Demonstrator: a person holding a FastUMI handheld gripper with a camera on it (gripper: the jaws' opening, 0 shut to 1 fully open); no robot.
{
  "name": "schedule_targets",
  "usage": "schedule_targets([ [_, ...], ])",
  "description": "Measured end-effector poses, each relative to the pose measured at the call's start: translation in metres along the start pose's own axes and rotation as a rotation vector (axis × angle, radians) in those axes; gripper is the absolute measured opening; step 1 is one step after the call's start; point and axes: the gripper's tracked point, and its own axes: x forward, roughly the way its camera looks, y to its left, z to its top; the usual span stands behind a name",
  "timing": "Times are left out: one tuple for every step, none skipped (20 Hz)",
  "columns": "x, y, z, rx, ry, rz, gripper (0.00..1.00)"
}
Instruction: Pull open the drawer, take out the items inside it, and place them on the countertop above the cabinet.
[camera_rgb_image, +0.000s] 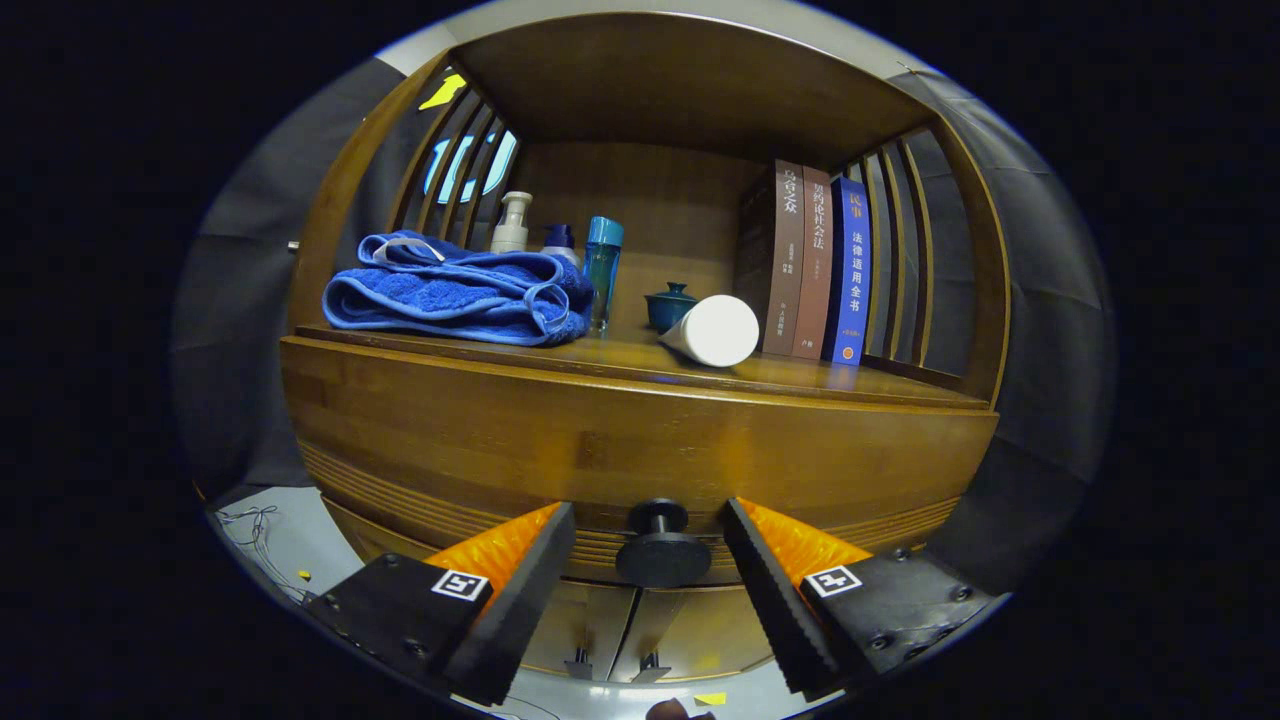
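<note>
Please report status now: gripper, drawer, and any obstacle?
Gripper open, fingers either side of the drawer knob, not gripping it. Drawer closed. Nothing between fingers and knob.

The hand-held gripper (650, 550) has two wedge-shaped fingers with serrated inner faces, each on a screw-fastened block bearing a small square black-and-white marker.

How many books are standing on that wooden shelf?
3, upright side by side at the countertop's right end: a dark brown book, a lighter brown book and a blue book beside the slats. None seems hidden. The open gripper straddles the drawer knob.
</note>
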Motion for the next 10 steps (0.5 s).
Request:
schedule_targets([
  [-0.004,0.001,0.004,0.02,0.001,0.011,0.99],
  [-0.006,0.002,0.009,0.038,-0.001,0.015,0.99],
  [-0.012,0.003,0.018,0.048,-0.012,0.021,0.99],
  [-0.02,0.002,0.029,0.046,-0.026,0.022,0.99],
  [-0.028,0.002,0.041,0.037,-0.044,0.023,0.99],
  [-0.037,0.004,0.054,0.019,-0.067,0.031,0.99],
  [-0.048,0.005,0.068,-0.005,-0.084,0.037,0.99],
  [-0.061,0.007,0.085,-0.03,-0.106,0.045,0.99],
  [-0.074,0.011,0.099,-0.051,-0.123,0.055,0.99],
  [-0.086,0.013,0.113,-0.07,-0.136,0.06,0.99],
])
